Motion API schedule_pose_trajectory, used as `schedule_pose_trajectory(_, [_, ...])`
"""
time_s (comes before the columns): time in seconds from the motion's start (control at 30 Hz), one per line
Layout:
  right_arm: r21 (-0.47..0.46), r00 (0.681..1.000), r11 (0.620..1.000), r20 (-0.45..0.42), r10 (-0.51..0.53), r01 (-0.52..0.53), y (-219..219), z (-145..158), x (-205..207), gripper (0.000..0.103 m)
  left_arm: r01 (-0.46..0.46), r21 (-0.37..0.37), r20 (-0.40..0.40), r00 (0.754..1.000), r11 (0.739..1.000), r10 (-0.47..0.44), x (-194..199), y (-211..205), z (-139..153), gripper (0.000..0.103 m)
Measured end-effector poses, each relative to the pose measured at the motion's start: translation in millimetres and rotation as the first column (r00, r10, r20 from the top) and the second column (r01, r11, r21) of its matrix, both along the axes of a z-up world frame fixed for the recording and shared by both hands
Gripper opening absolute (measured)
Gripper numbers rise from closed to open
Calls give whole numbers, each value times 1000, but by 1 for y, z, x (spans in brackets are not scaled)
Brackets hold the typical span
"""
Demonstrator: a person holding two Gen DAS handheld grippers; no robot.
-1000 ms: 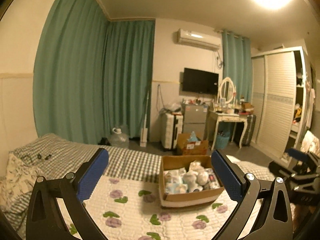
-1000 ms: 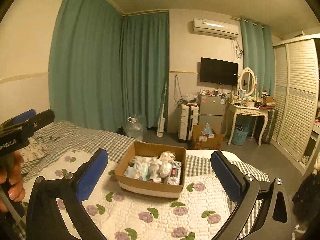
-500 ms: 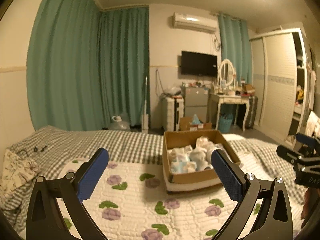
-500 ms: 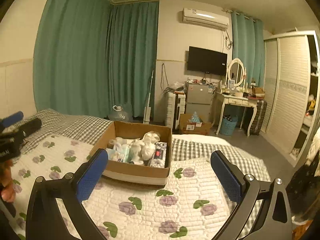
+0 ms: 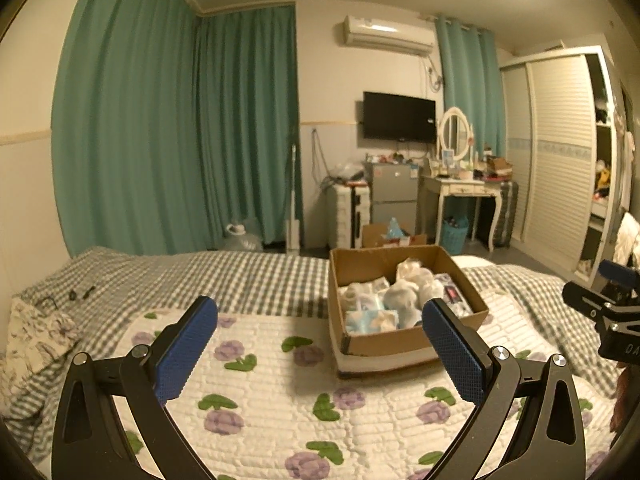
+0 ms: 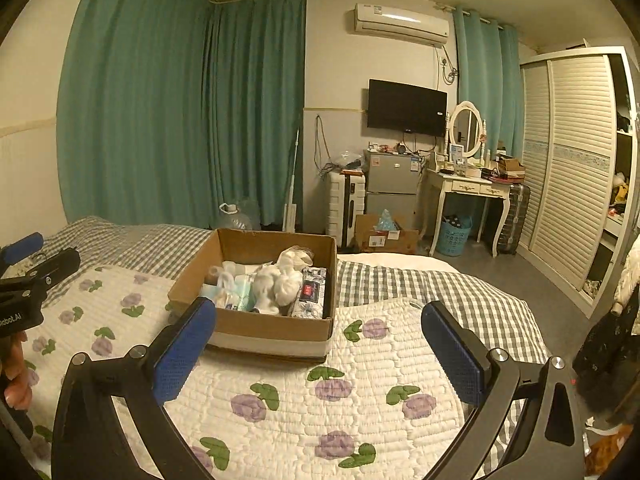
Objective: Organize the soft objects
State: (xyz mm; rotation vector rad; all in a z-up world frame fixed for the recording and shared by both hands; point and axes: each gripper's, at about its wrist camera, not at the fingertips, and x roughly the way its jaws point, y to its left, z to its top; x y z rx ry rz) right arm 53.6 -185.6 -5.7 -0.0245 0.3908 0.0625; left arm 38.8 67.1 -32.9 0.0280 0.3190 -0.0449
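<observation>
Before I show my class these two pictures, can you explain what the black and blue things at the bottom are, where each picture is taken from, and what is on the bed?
They are hand-held grippers, one in each of a person's hands, each with a camera looking along its two blue-padded fingers. One picture is from the left gripper, the other from the right gripper. Each also glimpses the other at its edge. Both jaws stand wide open, holding nothing. On the bed lies a quilt with purple flowers. On it sits an open cardboard box of soft white and pale blue bundles and small packets.
</observation>
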Motion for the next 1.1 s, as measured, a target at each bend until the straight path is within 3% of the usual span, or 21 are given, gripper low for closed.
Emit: schedule_pose_trajectory(1.1, [-22,1000,1000,-16,-6,6,5,-3,1,103,-7,-4,-23,1000,1000,6,4,-1,-4,103])
